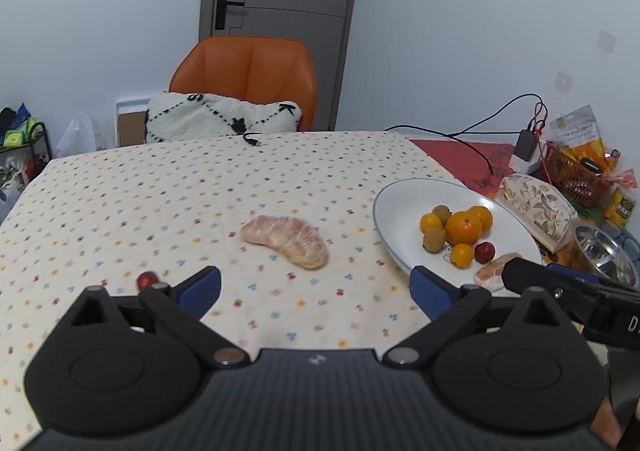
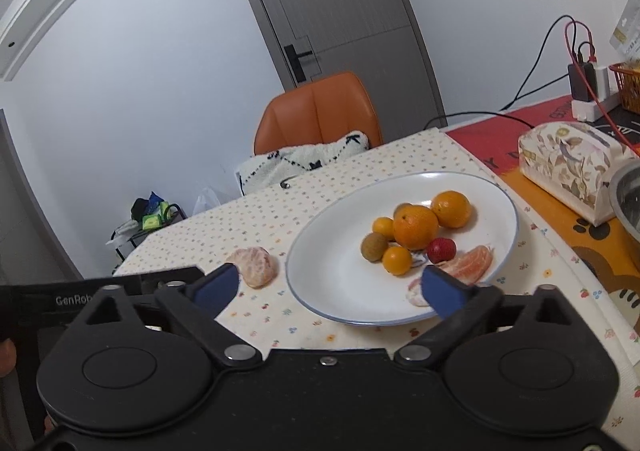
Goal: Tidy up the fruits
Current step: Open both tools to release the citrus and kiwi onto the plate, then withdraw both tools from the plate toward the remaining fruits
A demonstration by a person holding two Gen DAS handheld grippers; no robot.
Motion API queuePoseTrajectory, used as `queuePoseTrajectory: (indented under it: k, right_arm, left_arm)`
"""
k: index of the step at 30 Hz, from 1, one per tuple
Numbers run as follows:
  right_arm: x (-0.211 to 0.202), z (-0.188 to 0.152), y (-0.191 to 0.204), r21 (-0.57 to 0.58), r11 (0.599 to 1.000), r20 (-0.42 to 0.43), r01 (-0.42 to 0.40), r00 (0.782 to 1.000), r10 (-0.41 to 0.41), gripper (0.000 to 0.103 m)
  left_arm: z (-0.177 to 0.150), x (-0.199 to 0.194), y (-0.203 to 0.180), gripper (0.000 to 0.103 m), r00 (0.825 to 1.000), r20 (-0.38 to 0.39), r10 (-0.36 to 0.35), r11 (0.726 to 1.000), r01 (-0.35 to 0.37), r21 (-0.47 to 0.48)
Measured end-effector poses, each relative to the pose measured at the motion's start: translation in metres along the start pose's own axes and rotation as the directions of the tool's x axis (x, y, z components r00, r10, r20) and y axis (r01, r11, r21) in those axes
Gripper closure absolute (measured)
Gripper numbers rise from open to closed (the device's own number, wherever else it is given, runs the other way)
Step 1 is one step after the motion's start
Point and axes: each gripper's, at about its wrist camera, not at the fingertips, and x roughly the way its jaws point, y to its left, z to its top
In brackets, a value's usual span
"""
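A white plate (image 1: 394, 211) (image 2: 320, 275) holds several oranges (image 1: 463, 228) (image 2: 415, 226), brown longans (image 2: 374, 247), a red fruit (image 1: 485, 252) (image 2: 441, 250) and a peeled pomelo segment (image 2: 468, 265). A second peeled pomelo piece (image 1: 286, 241) (image 2: 256, 266) lies on the dotted tablecloth left of the plate. A small red fruit (image 1: 147, 280) lies on the cloth by my left finger. My left gripper (image 1: 316, 285) is open and empty, just short of the pomelo piece. My right gripper (image 2: 330, 285) is open and empty over the plate's near rim.
An orange chair (image 1: 246, 81) with a white cushion (image 1: 222, 121) stands behind the table. A floral tissue box (image 1: 538, 211) (image 2: 576, 167), a steel bowl (image 1: 604, 253), an orange basket (image 1: 576, 175) and a charger with cables (image 1: 526, 145) crowd the right side.
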Motion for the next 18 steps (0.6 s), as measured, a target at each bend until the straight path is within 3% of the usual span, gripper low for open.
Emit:
queuePoseTrajectory:
  k: [18]
  right_arm:
    - [-0.003, -0.002, 0.040, -0.052, 0.998, -0.014, -0.029, 0.999, 0.028, 0.000]
  left_arm:
    - [-0.011, -0.045, 0.056, 0.000, 0.996, 0.048, 0.076, 0.992, -0.070, -0.102]
